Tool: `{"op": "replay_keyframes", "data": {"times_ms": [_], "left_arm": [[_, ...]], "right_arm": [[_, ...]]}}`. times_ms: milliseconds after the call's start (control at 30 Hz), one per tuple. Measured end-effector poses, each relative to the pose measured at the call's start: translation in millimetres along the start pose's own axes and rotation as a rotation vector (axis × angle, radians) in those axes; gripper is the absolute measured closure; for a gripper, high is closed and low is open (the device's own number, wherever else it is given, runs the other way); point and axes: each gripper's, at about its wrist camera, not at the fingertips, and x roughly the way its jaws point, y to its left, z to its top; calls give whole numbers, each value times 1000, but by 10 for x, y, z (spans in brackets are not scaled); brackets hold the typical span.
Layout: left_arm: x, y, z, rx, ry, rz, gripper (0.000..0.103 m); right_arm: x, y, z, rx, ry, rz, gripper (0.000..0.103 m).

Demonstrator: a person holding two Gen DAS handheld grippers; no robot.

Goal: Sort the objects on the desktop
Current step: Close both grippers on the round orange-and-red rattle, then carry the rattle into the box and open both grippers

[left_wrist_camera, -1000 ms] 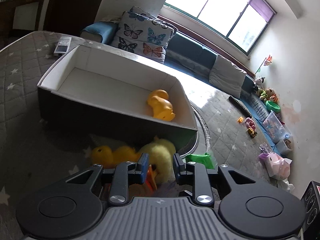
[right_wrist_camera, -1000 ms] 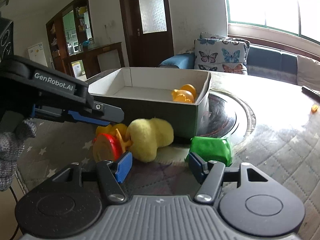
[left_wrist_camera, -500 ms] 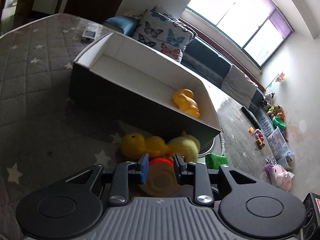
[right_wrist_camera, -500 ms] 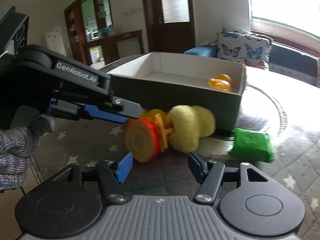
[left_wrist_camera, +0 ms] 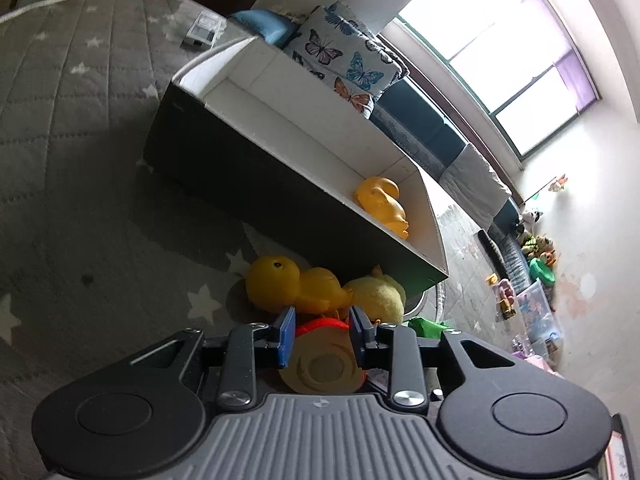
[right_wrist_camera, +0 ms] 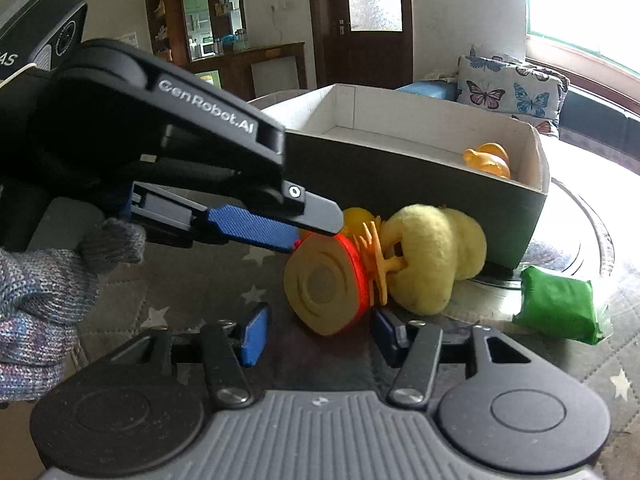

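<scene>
Item 1, nearest: right gripper point(right_wrist_camera: 318, 338). Jaws are closing, with the tan, red-rimmed disc base point(right_wrist_camera: 322, 288) of the plush duck toy point(right_wrist_camera: 436, 256) seen between them; no pad is yet seen pressing on it.

Item 2: left gripper point(left_wrist_camera: 322, 330). Jaws are opening around the same disc base point(left_wrist_camera: 320, 368). Whether its pads still touch the disc cannot be told from either view. A hand in a grey knitted glove point(right_wrist_camera: 44, 292) is seen behind it.

Item 3: yellow rubber duck point(left_wrist_camera: 294, 284), lying on the star-quilted tabletop point(left_wrist_camera: 60, 160), touching the plush toy and close against the box wall.

Item 4: green block point(right_wrist_camera: 560, 310), on the tabletop, apart from the ducks.

Item 5: open cardboard box point(left_wrist_camera: 248, 176), holding one small orange-yellow duck point(left_wrist_camera: 382, 204) near its end wall.

Progress: one toy is judged sorted; three items remain outside the box.

Change noted: a second ago the left gripper was narrower about the plush body and the right stood wider; both are now brought closer onto the disc base.
</scene>
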Motion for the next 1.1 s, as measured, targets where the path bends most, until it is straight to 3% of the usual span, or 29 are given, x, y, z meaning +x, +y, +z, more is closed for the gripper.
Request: {"op": "replay_keyframes", "data": {"times_ms": [300, 733, 1100], "left_arm": [[31, 63, -2, -43, 1, -15, 70], [-188, -36, 7, -21, -28, -25, 72], [-289, -445, 524, 23, -128, -57, 70]], "right_arm": [[14, 35, -17, -7, 0, -29, 60], [-152, 130, 36, -42, -34, -29, 61], [-288, 13, 594, -103, -146, -58, 61]]}}
